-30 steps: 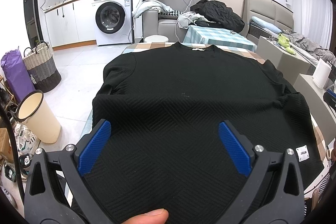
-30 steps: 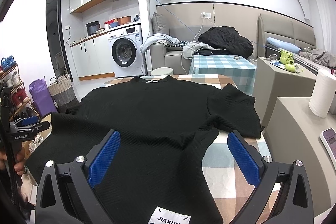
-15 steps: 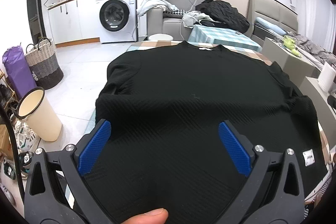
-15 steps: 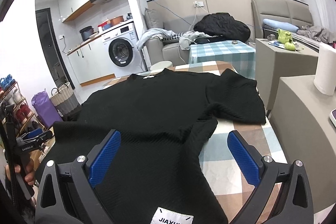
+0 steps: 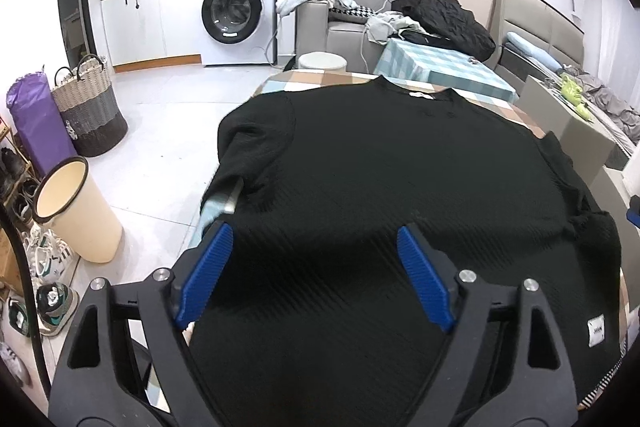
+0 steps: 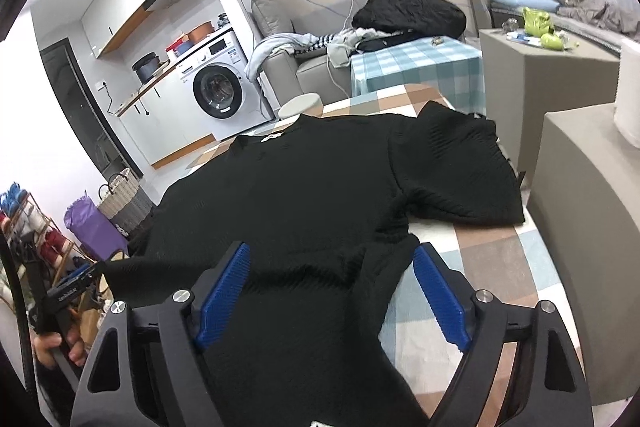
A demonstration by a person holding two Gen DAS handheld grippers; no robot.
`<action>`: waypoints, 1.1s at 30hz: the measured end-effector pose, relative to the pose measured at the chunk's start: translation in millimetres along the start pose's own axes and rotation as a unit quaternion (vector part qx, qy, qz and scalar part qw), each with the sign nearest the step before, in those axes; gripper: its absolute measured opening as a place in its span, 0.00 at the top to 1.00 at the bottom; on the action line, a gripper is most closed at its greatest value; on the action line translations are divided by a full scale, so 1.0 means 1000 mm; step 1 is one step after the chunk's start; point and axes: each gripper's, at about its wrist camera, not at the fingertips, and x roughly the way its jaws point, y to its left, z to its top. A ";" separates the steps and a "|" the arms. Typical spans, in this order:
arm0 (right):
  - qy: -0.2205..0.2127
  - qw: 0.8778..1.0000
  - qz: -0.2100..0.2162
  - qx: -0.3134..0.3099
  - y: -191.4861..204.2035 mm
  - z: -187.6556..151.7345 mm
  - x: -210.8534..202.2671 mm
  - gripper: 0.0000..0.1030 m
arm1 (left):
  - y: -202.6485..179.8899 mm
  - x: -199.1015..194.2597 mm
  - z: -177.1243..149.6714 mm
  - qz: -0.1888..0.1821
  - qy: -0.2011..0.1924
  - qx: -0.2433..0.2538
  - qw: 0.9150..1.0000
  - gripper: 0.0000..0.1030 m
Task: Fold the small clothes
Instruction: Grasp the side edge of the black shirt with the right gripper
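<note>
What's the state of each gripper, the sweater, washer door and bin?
left gripper: open, over the hem, gripping nothing
right gripper: open, over the hem, gripping nothing
black sweater: spread on the table, unfolded
washing machine: door shut
cream bin: lidless, tilted in view

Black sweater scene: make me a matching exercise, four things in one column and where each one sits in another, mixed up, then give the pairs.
Things:
1. black sweater
2. cream bin
3. black jacket
4. purple bag

Places:
A. piled on the sofa behind the blue checked table
B. on the floor left of the table
C. spread flat on the checked tablecloth
D. beside the woven basket

Pairs: 1-C, 2-B, 3-A, 4-D
</note>
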 end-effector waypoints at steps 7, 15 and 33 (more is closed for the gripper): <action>0.022 0.991 -0.058 0.116 -0.059 0.021 0.028 0.18 | 0.012 0.033 0.026 -0.001 0.010 -0.018 1.000 0.19; 0.042 0.967 -0.117 0.222 -0.133 0.019 0.061 0.27 | 0.008 0.073 0.034 0.000 0.032 -0.022 0.999 0.19; 0.073 0.962 -0.226 0.136 -0.158 0.038 0.108 0.49 | -0.020 0.112 0.044 -0.004 0.056 -0.005 0.998 0.19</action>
